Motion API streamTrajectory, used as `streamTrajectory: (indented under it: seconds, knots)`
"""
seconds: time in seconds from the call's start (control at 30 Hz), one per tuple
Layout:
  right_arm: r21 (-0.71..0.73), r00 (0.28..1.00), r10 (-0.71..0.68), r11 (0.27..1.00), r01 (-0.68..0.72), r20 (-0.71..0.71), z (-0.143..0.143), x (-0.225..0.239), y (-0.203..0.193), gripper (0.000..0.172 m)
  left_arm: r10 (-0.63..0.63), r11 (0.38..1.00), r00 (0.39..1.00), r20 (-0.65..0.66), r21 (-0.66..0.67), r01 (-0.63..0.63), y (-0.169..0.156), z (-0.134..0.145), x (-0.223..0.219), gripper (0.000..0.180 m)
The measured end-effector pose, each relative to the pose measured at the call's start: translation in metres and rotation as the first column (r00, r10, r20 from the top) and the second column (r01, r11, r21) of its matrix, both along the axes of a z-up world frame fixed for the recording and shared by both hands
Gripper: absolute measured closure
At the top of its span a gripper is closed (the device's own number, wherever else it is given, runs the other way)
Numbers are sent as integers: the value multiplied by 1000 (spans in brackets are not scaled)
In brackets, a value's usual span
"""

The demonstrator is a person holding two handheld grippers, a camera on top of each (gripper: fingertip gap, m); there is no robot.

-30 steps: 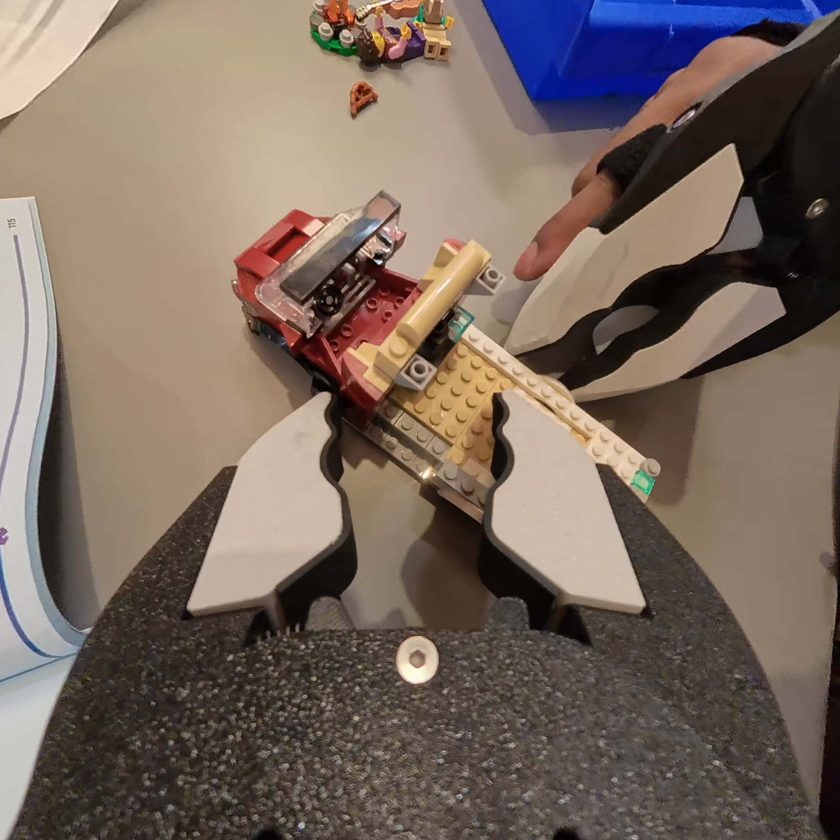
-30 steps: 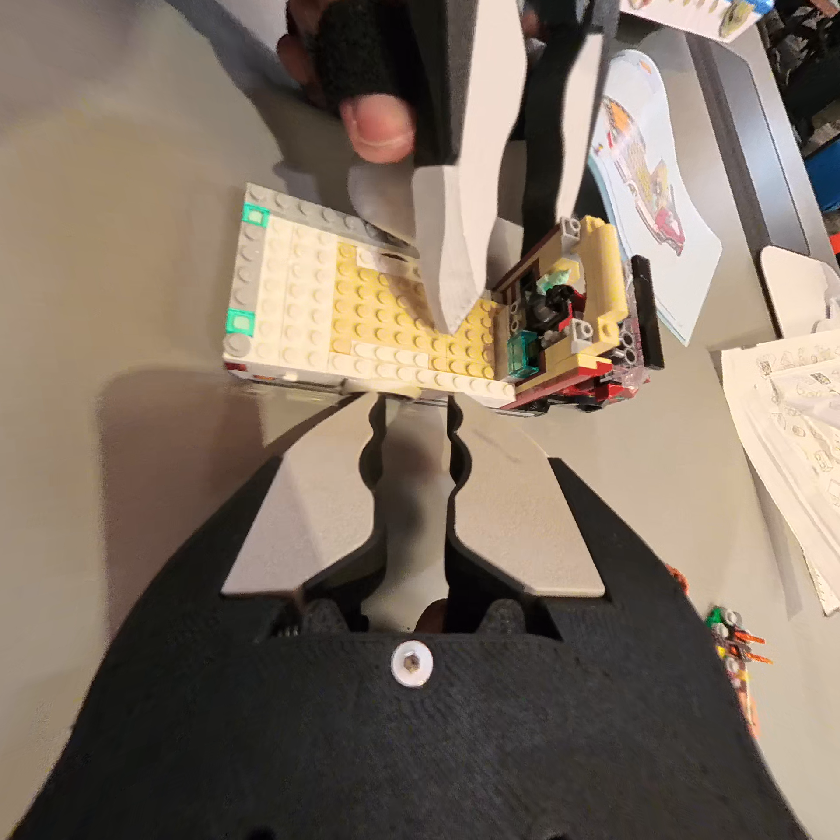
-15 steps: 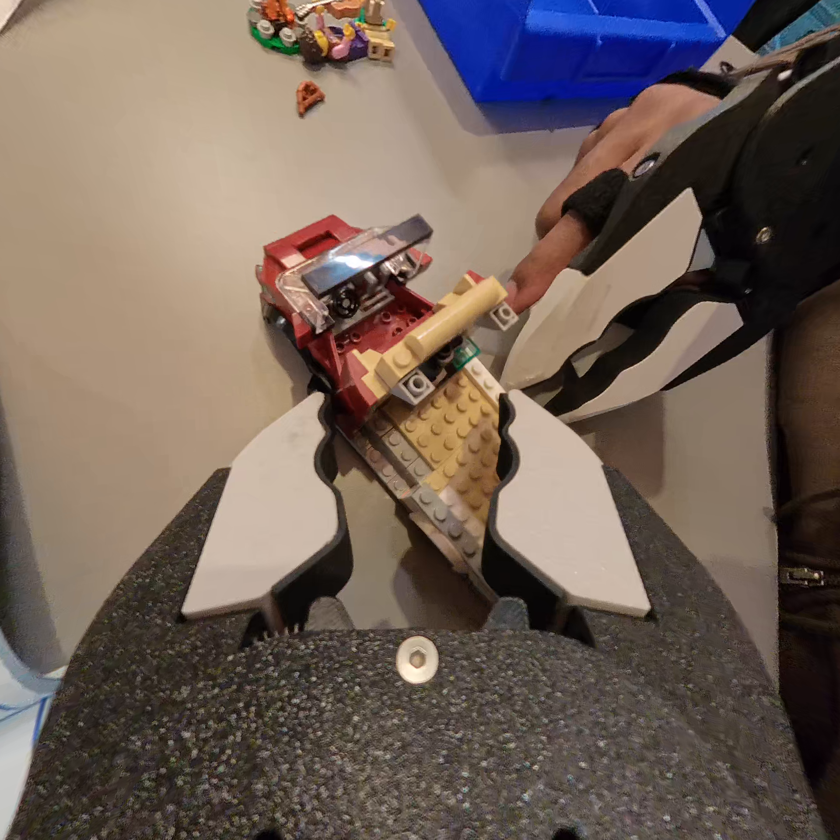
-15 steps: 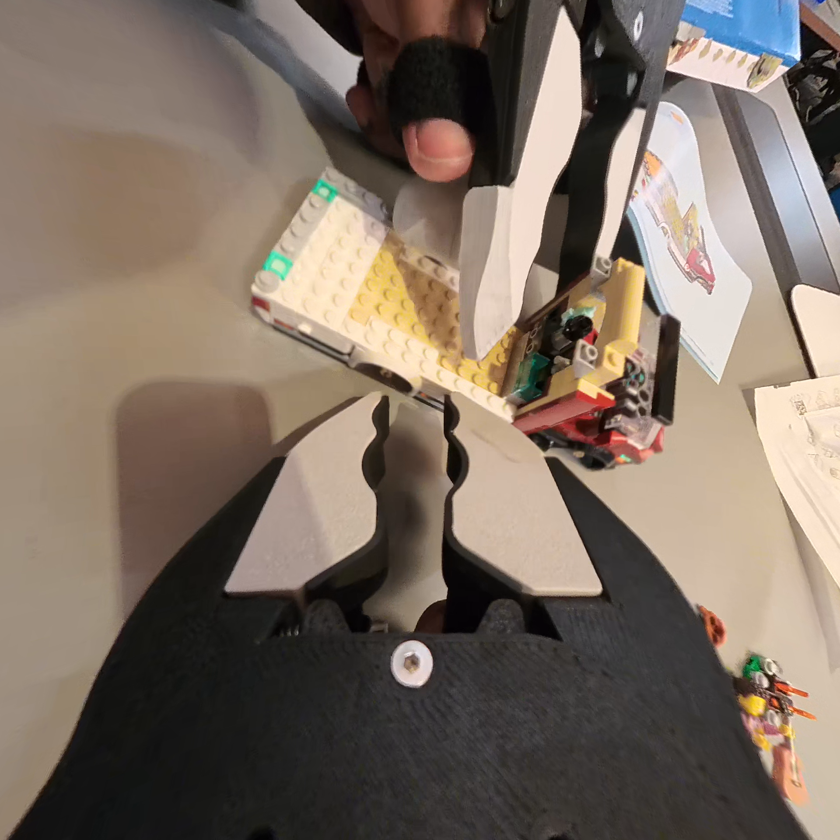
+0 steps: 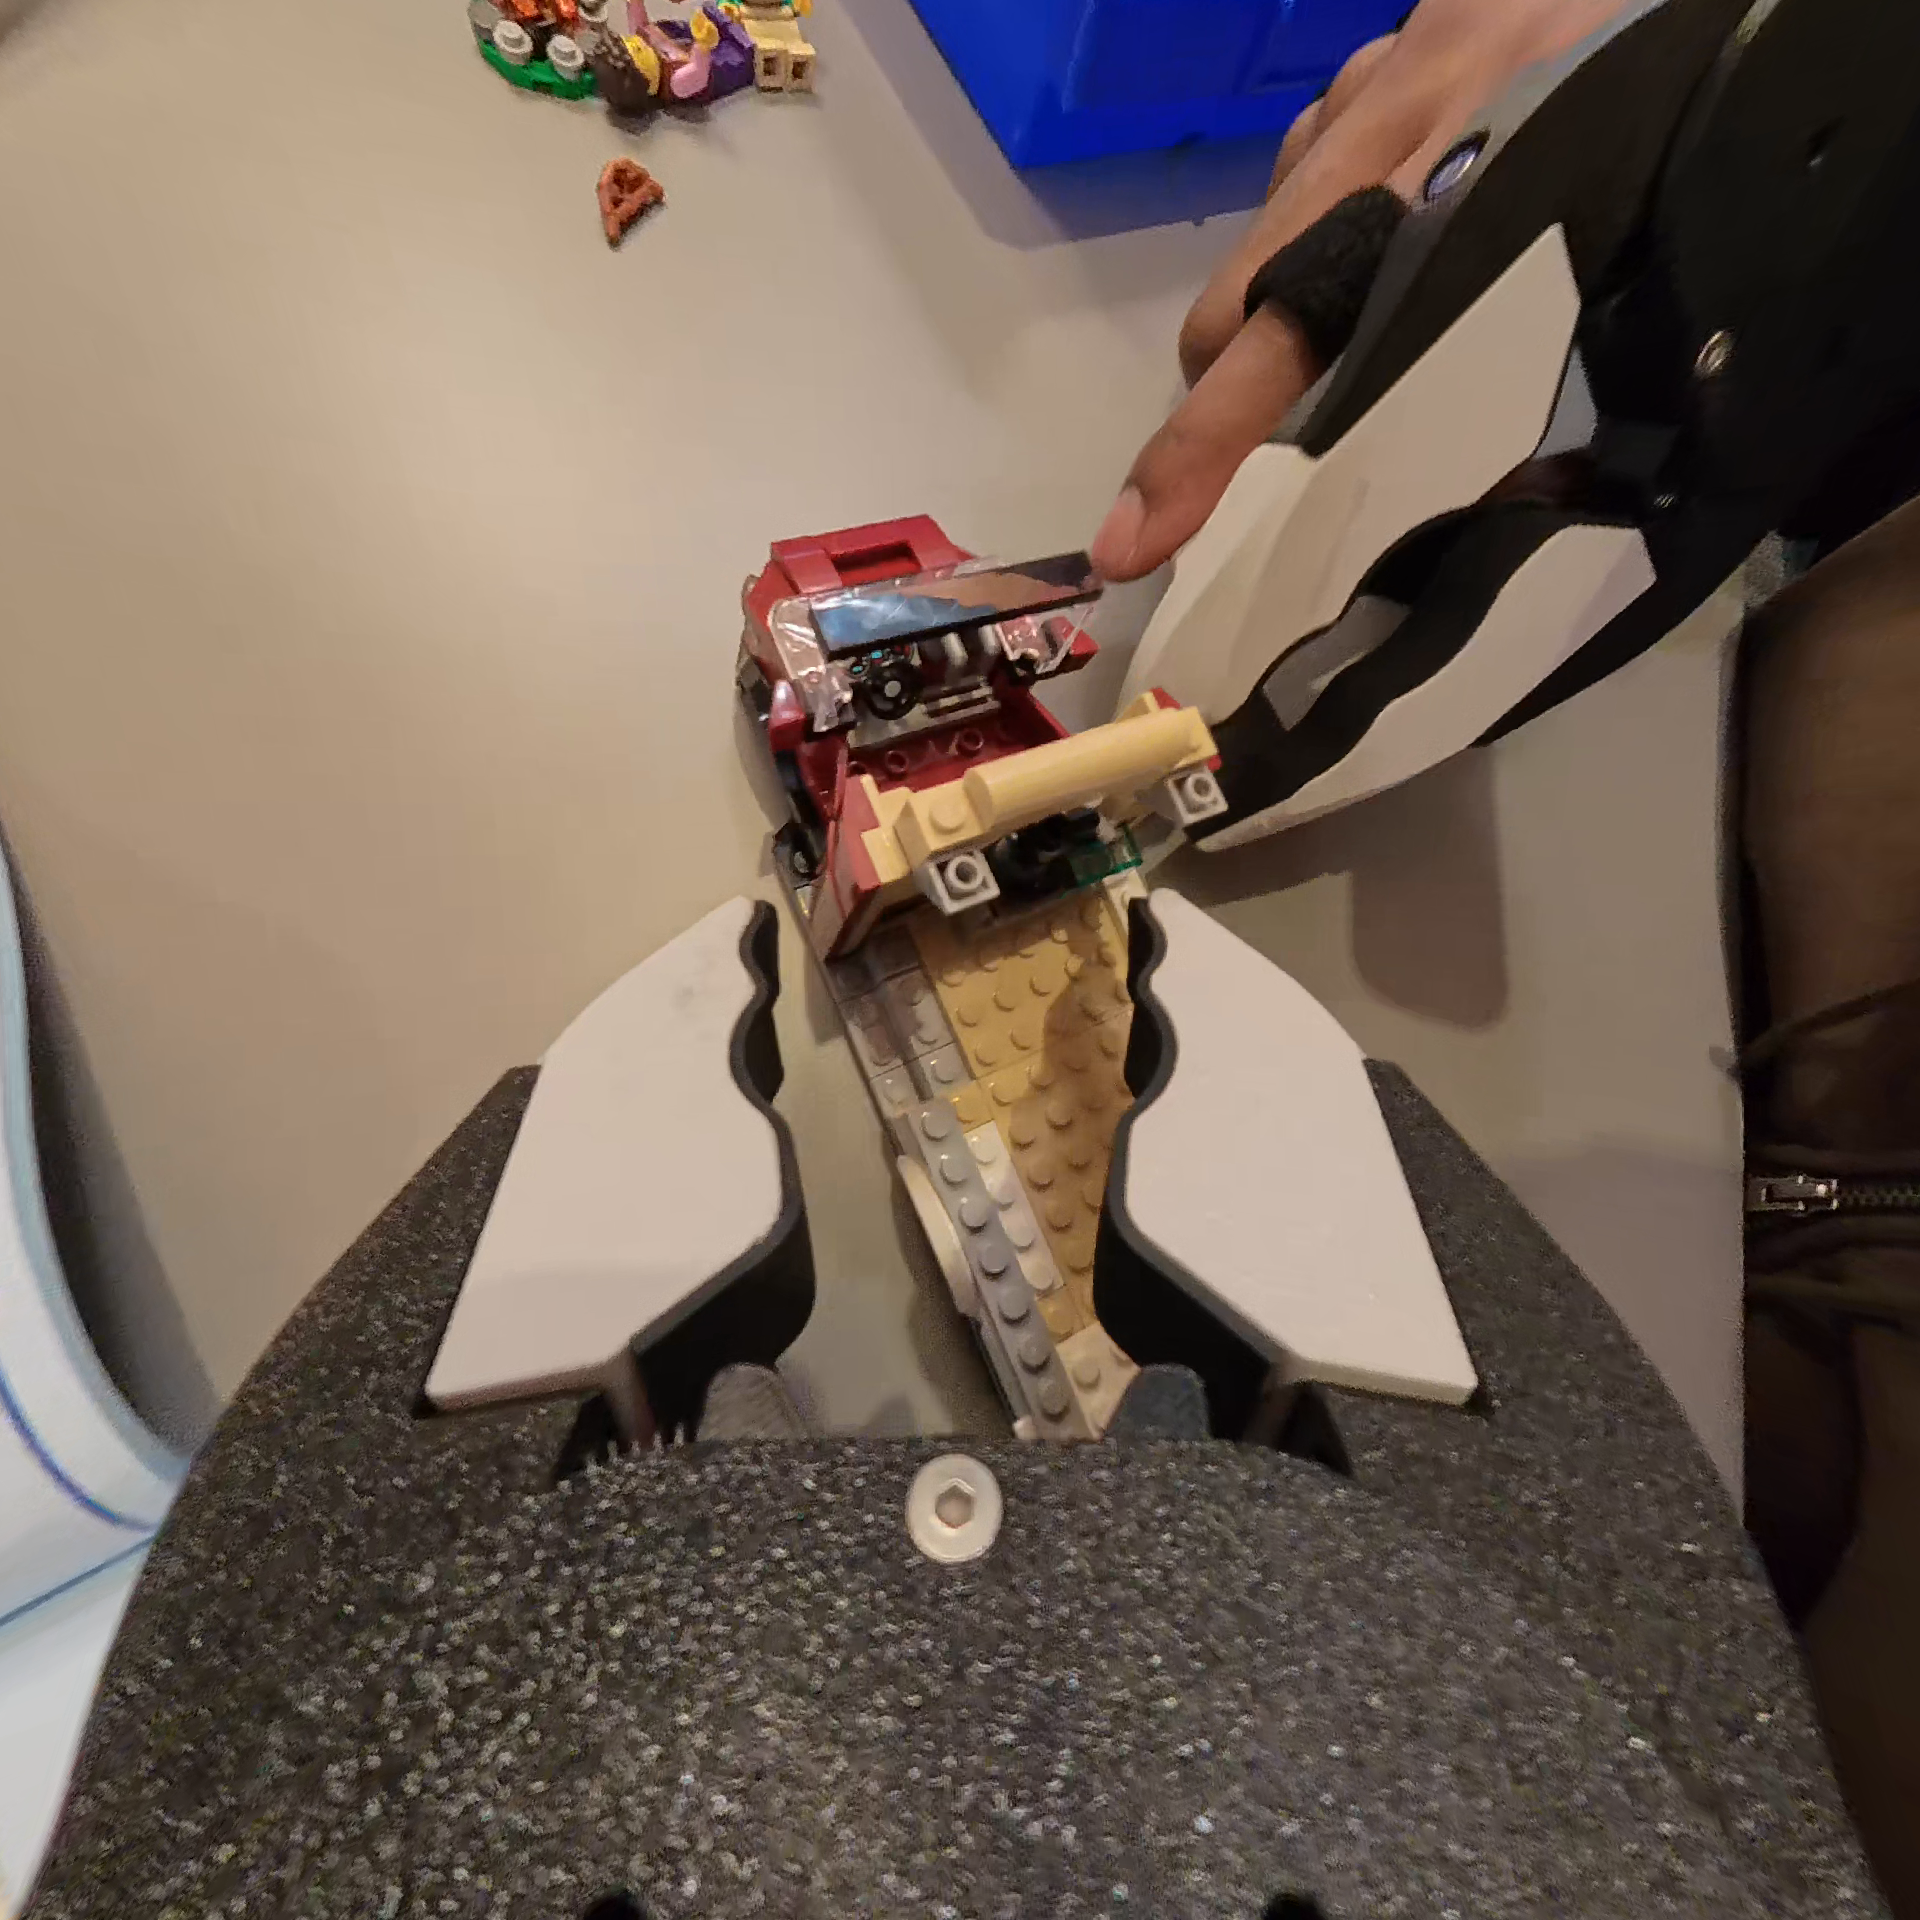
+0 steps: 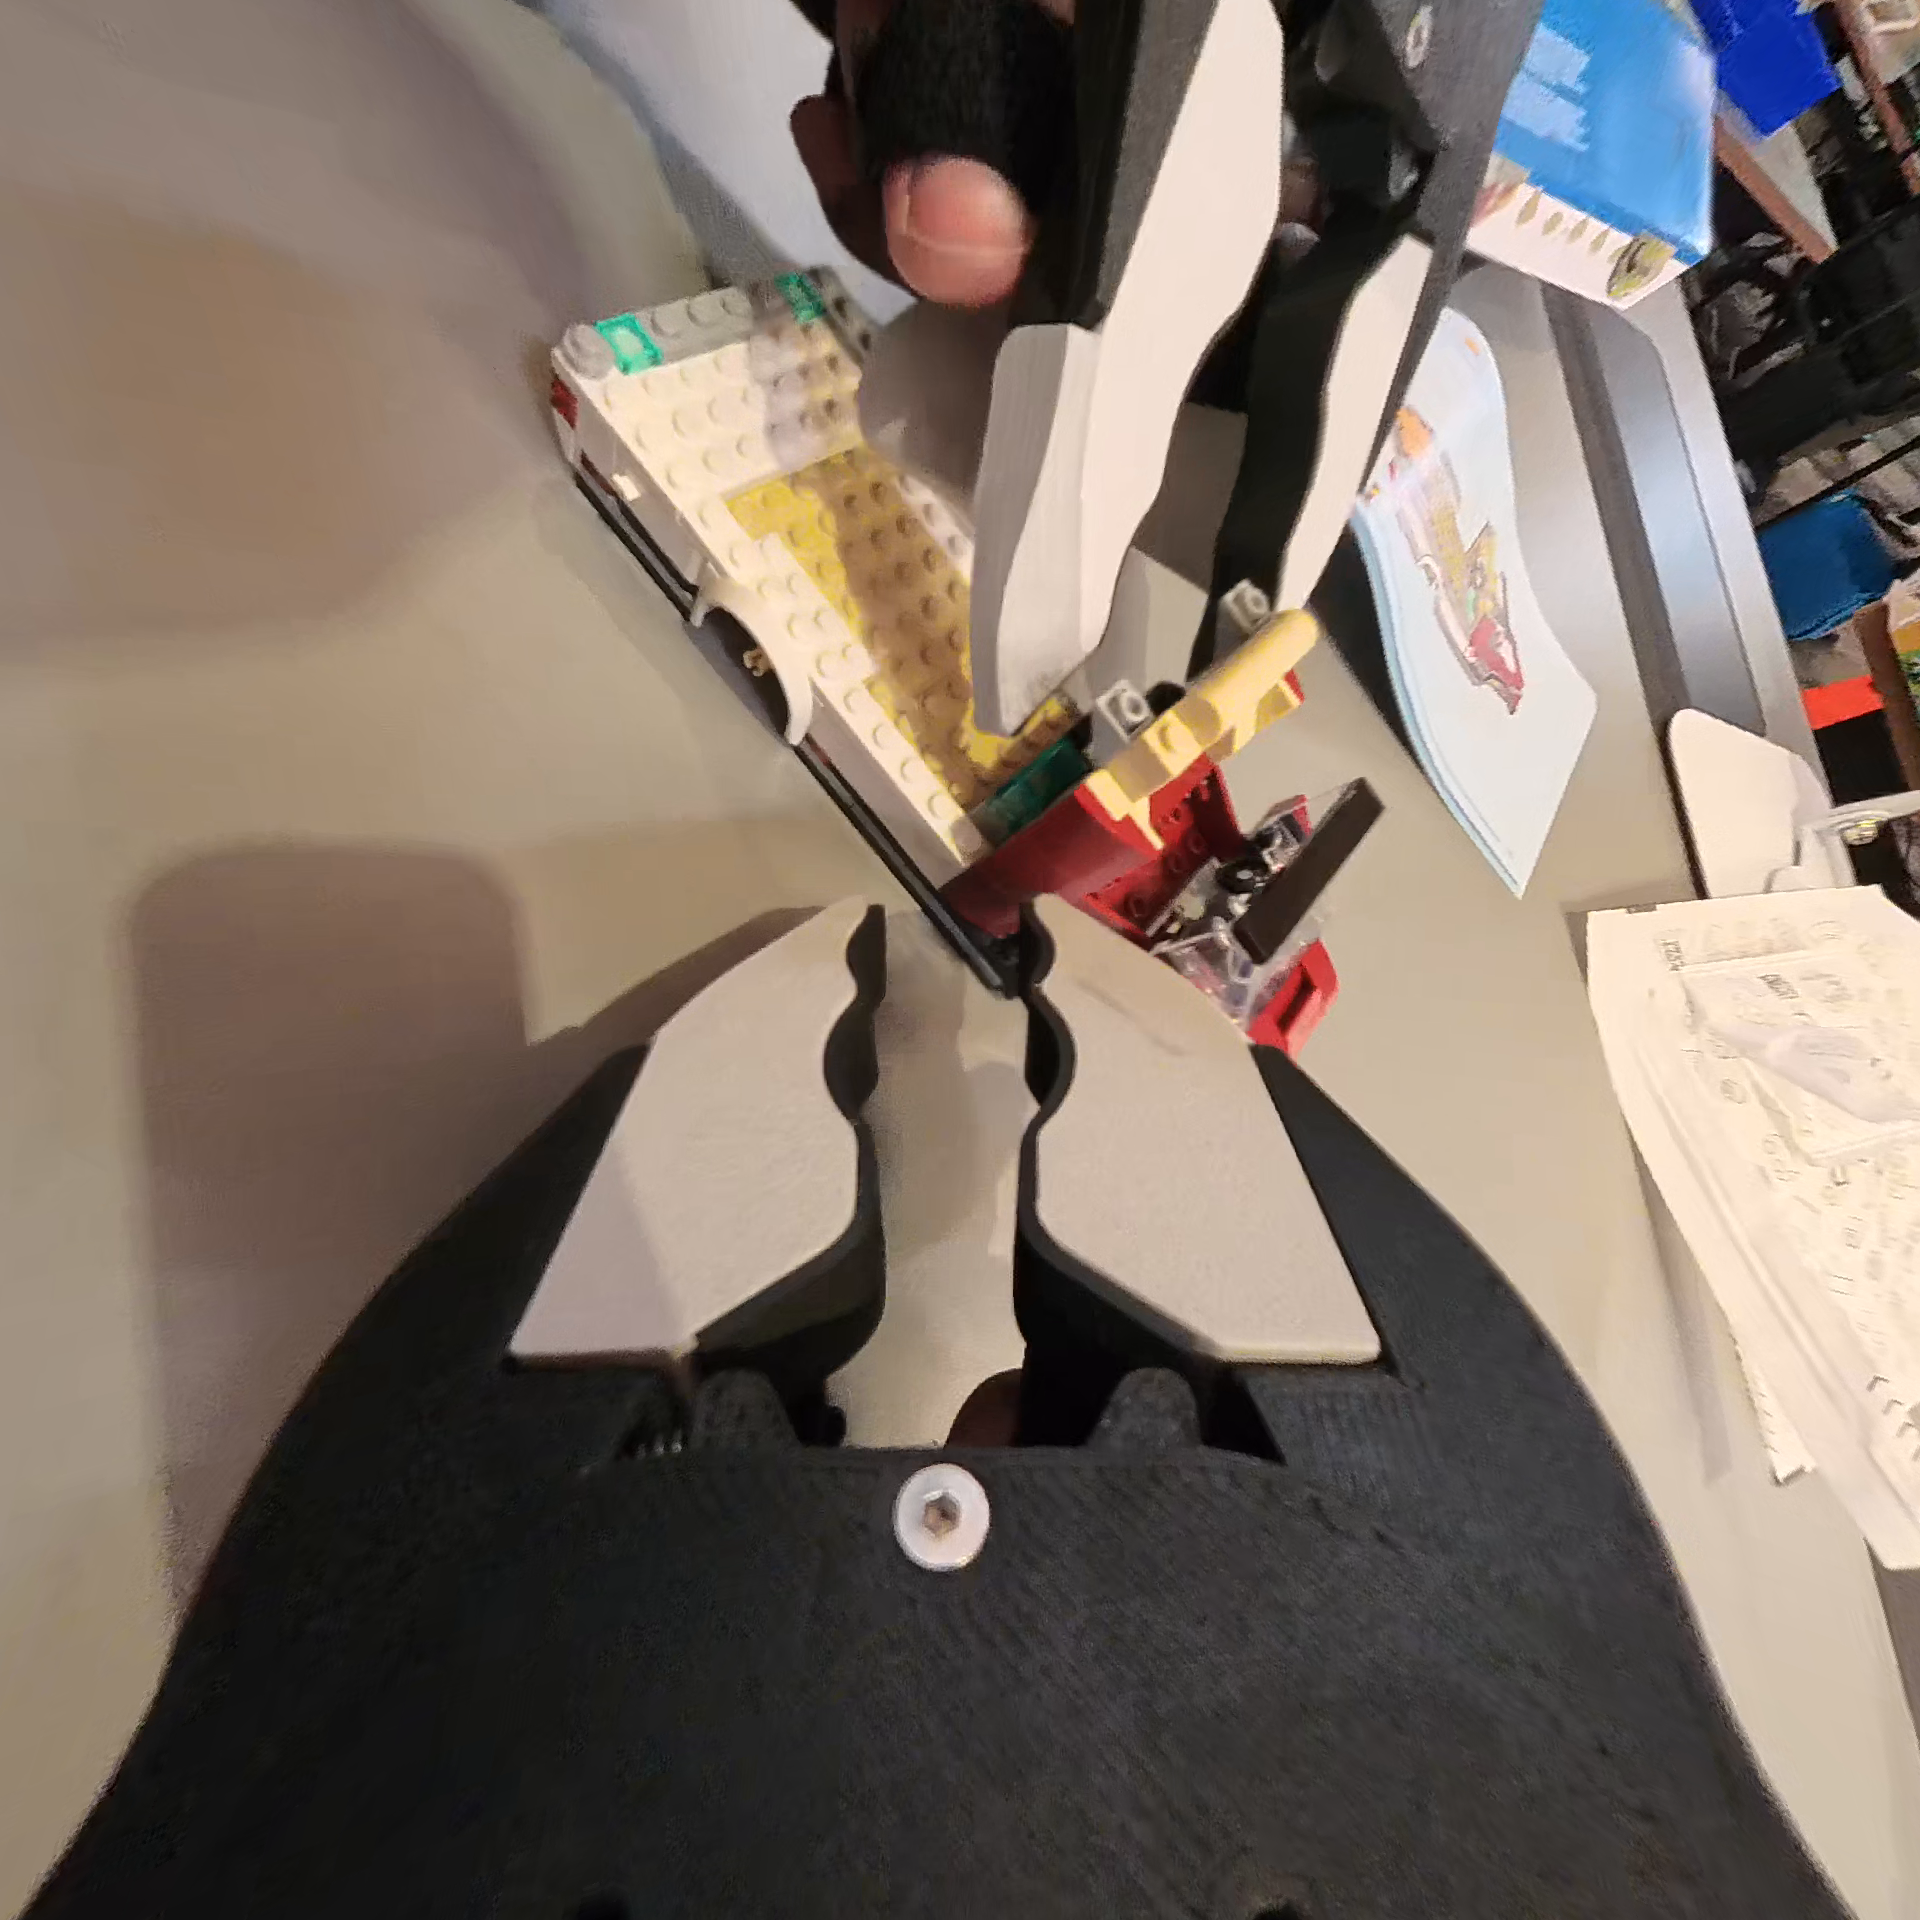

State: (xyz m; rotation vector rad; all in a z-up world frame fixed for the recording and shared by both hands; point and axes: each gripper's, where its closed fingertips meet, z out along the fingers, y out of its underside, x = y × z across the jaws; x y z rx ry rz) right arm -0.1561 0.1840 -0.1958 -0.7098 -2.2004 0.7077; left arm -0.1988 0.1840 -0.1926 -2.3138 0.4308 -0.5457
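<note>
A brick-built vehicle (image 5: 935,790) with a dark red cab, clear windshield and tan-and-white studded bed lies on the grey table (image 5: 364,520). My left gripper (image 5: 948,920) is open and straddles the bed, with table showing between its left finger (image 5: 644,1091) and the bed's grey edge. In the right wrist view, the left gripper (image 6: 1153,644) comes from above and one fingertip (image 6: 1023,665) rests on the tan bed of the vehicle (image 6: 790,520). My right gripper (image 6: 954,920) is slightly open at the vehicle's black lower edge beside the cab. It also shows in the left wrist view (image 5: 1174,758).
A blue bin (image 5: 1143,104), a small pile of coloured bricks (image 5: 634,52) and a brown piece (image 5: 627,197) lie beyond the vehicle. An instruction booklet (image 6: 1455,623), loose printed sheets (image 6: 1787,1143) and a blue box (image 6: 1600,135) lie on the right. A person's finger (image 5: 1195,447) reaches near the windshield. There is about 5 centimeters between the tips of the two grippers.
The vehicle has turned on the table until its bed lines up between my left fingers. My left gripper has slid further along the bed. My right gripper stays at the cab side, barely open.
</note>
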Motion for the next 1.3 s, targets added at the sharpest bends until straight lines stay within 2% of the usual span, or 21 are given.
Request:
streamTrajectory:
  seconds: [0.13, 0.33, 0.6, 0.8, 1.03, 1.3]
  knots:
    - [-64, 998, -64, 996, 64, 1, 9, -4, 7, 147, 3, 1000, 999, -45, -13, -4, -4, -2, -8, 116]
    - [-295, 985, -151, 940, 168, 80, 23, -8, 3, 147, -36, 998, 996, -79, -50, 32, -9, -10, -3, 118]
    - [-281, 971, -222, 930, 237, 84, 15, -18, 2, 139, -53, 995, 995, -85, -84, 46, -12, -16, 3, 120]
    - [-318, 963, -266, 911, 264, 37, 24, -26, 10, 151, -56, 995, 996, -71, -84, 50, -11, -16, 7, 118]
    - [-300, 958, -285, 911, 282, 34, 24, -27, 17, 153, -43, 995, 998, -56, -90, 38, -11, -15, 5, 118]
    - [-207, 961, -275, 942, 264, -23, 30, -24, 25, 154, 52, 991, 990, 128, -127, -35, -6, -8, 0, 118]
